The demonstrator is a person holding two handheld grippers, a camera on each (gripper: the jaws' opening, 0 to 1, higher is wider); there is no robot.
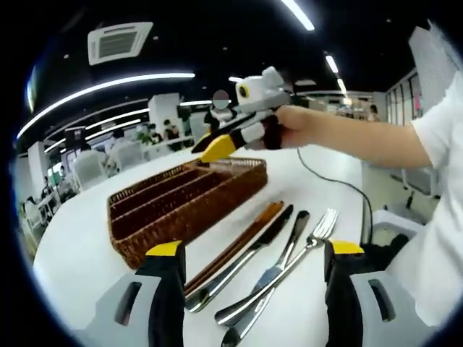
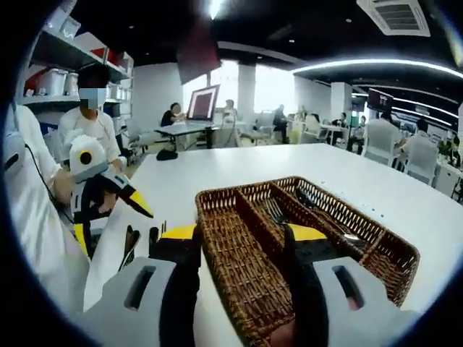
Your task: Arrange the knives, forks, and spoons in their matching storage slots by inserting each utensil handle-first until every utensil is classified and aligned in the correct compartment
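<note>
Knives and a fork lie side by side on the white table between the left gripper's spread jaws, handy for picking; beside them the wicker tray already holds a fork, the right gripper's empty jaws apart over its near wall; no legible writing.

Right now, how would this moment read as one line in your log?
left gripper: open, over table cutlery | right gripper: open, above wicker tray | fork in tray | sorting unfinished
</note>
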